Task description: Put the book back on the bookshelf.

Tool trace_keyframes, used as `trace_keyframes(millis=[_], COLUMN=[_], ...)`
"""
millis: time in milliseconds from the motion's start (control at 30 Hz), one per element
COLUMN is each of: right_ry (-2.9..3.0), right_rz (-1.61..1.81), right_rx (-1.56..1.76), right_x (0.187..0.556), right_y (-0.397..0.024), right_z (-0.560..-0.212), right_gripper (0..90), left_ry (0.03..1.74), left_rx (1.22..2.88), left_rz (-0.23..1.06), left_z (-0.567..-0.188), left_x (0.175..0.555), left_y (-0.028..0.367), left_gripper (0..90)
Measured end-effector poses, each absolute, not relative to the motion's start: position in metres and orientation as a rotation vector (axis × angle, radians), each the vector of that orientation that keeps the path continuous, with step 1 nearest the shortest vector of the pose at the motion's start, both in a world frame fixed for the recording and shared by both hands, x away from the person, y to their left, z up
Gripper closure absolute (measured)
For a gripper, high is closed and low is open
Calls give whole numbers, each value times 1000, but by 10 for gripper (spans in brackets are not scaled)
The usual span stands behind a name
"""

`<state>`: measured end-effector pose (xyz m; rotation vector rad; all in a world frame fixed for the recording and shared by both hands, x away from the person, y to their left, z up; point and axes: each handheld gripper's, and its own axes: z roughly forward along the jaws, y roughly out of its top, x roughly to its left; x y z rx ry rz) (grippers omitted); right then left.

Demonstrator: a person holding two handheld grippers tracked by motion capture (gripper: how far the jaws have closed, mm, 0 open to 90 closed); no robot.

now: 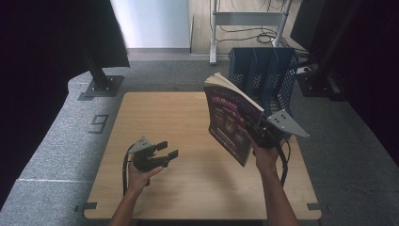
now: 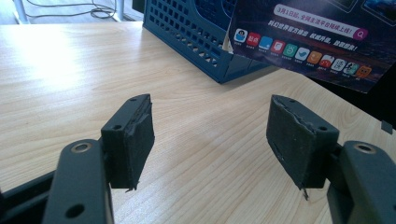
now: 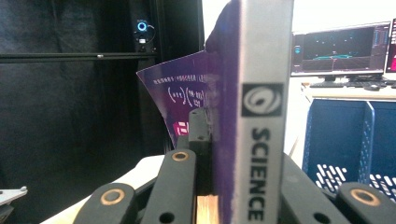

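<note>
High view: the wooden table (image 1: pixel 188 141) carries a blue mesh file rack (image 1: pixel 268 75) at its far right edge; what its slots hold cannot be told. Just near of it, the right gripper (image 1: pixel 261 134) pinches a purple magazine (image 1: pixel 230 120) upright above the table. At near left, the left gripper (image 1: pixel 162 153) hovers, jaws spread.

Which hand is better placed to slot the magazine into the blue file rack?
Right. The right gripper is shut on the magazine, held upright beside the blue file rack. The left gripper is open, holds nothing and sits farther from the rack.
</note>
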<state>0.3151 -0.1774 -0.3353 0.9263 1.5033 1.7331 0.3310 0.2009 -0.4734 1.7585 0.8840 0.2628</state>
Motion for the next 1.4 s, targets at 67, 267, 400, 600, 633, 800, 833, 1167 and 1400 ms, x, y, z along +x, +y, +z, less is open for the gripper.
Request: trace_keyframes(millis=[67, 267, 400, 600, 633, 800, 833, 1167, 1400], right_ry=[1499, 1481, 1456, 1424, 1422, 1410, 1407, 1374, 1346], right_rz=[1729, 1721, 1722, 1706, 1703, 1686, 1683, 1645, 1634], right_rx=[931, 936, 954, 952, 957, 969, 967, 980, 1004], right_x=[316, 319, 321, 324, 325, 328, 329, 338, 343], right_y=[-178, -182, -186, -190, -191, -193, -193, -200, -207], right_z=[-334, -331, -328, -324, -323, -320, -320, -313, -311], right_gripper=[816, 816, 816, 816, 816, 816, 816, 816, 816], left_ry=[886, 888, 890, 891, 891, 892, 894, 897, 901], left_rx=[1757, 1760, 1769, 1773, 1773, 1768, 1765, 1765, 1763], left_rz=[262, 261, 260, 266, 265, 263, 264, 258, 256], left_z=[-473, -474, -476, -476, -476, -476, -476, -476, -477], left_x=[331, 331, 332, 332, 332, 332, 332, 332, 333], left_y=[201, 201, 199, 198, 199, 200, 201, 201, 202], left_gripper=[322, 323, 323, 323, 323, 323, 323, 323, 322])
